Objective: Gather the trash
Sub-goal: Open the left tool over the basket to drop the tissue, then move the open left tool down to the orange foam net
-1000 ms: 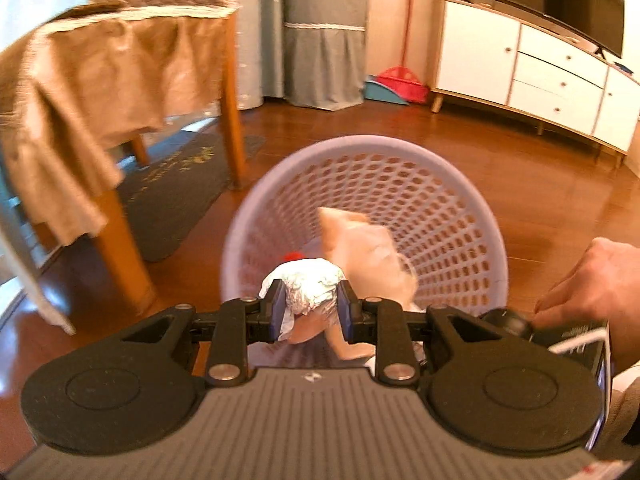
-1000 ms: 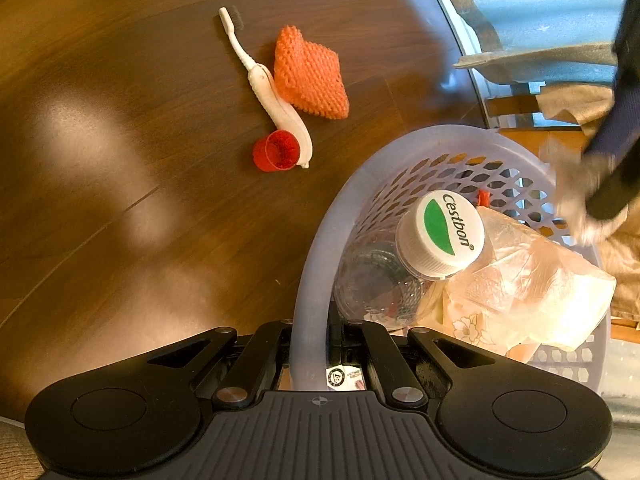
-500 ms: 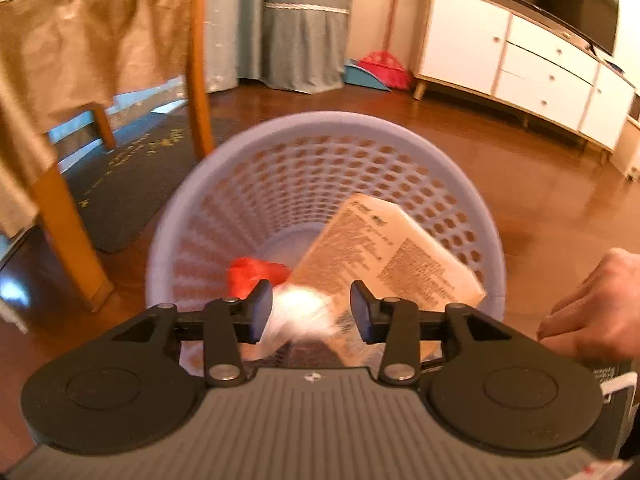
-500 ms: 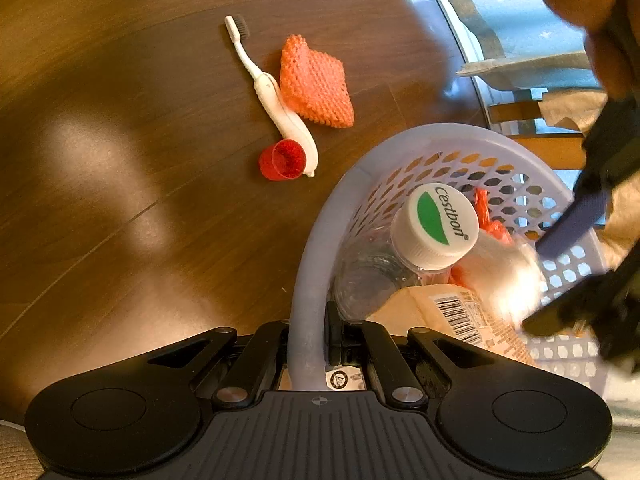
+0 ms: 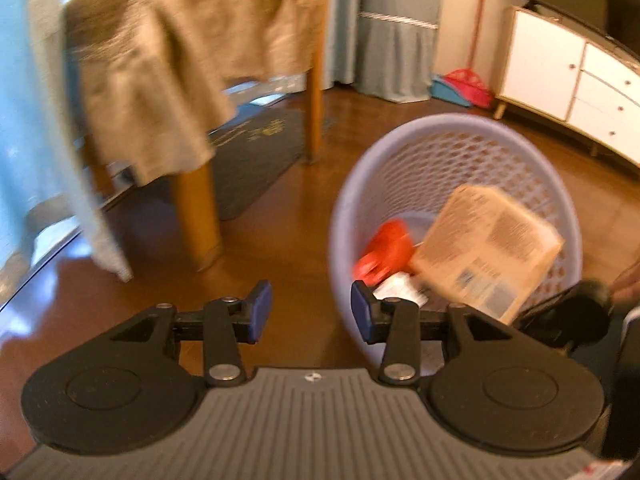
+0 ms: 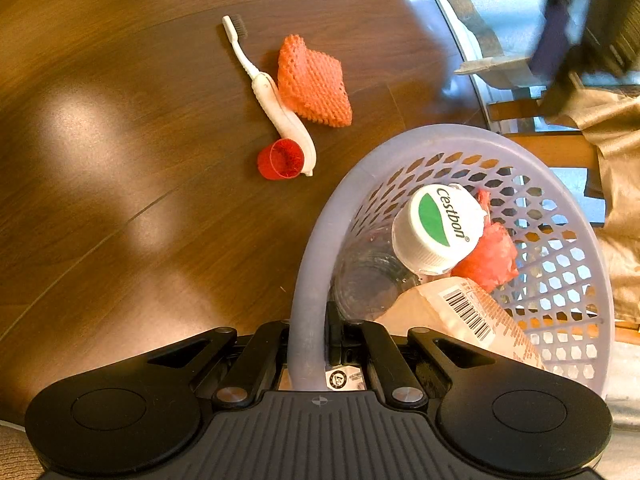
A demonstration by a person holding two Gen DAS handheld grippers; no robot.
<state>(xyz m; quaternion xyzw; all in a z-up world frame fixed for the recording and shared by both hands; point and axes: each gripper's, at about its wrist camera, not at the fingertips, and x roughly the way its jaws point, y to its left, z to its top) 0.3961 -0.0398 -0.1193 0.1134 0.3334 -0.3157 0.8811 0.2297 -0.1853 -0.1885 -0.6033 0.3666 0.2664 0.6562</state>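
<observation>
Left tongs (image 5: 304, 312): my jaws stood wide apart, holding nothing, just beside the basket (image 5: 400, 148).
Right tongs (image 6: 316, 344): I had them clamped on the basket's rim, one finger outside the wall, one inside.
Basket: lavender, perforated, over the wood floor (image 6: 120, 220); inside were a clear bottle (image 6: 372, 276) with a white-and-green cap (image 6: 436, 228), a tan wrapper (image 5: 488, 252) with a barcode, and crumpled red scrap (image 6: 488, 256).
Floor trash: a white toothbrush (image 6: 272, 100) lay touching an orange net (image 6: 312, 80) and a red cup (image 6: 280, 158), well apart from the basket.
Table (image 5: 196, 208): under a tan cloth (image 5: 168, 60).
</observation>
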